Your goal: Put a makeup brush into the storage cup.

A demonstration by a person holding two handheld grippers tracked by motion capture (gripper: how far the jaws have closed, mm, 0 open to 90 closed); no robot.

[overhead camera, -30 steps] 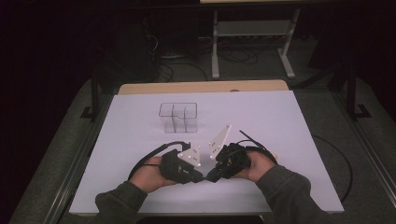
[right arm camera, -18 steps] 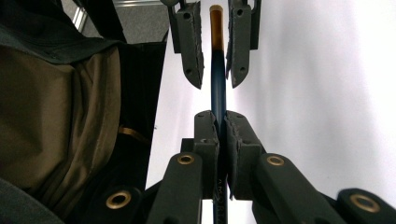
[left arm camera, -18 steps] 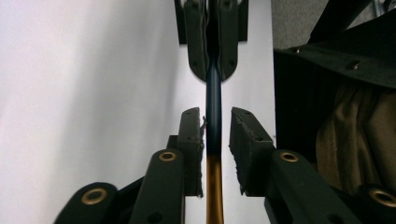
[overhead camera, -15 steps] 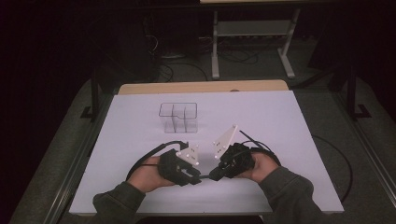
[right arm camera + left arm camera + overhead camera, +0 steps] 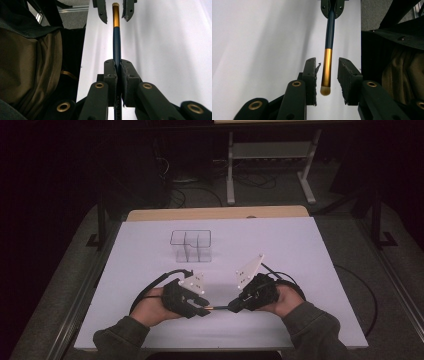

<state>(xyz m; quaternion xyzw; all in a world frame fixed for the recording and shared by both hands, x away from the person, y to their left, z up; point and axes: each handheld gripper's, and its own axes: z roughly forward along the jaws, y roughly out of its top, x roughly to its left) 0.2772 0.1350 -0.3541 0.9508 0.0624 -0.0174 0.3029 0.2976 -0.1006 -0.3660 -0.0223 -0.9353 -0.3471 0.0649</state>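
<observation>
Resting low over the near part of the white surface [image 5: 300,250], the two claws face each other with a thin brush between them. On the left, the left claw [image 5: 202,306] is held in the person's left hand [image 5: 147,306], a black cable looping out behind it; in the left gripper view [image 5: 327,75] its jaws have just been opening and now stand apart, with the brush [image 5: 327,53] running down the gap between them. The gold band and the pale rounded end of the brush lie between the pads [image 5: 310,72], and a clear gap shows on each side, so this claw is released and presses on nothing. Farther back on the surface, a little left of the middle, a clear plastic organizer [image 5: 190,245] with compartments stands upright, well apart from both claws. In the high view the brush [image 5: 218,308] stretches level between the two claw tips, just above the surface. On the right, the right claw [image 5: 234,308], carried in the right hand [image 5: 282,300], is clenched on the dark blue handle: in the right gripper view [image 5: 117,68] its pads are closed tight on the handle [image 5: 116,42], and the gold end reaches away to the open jaws of the other claw [image 5: 114,10] at the top of that view.
</observation>
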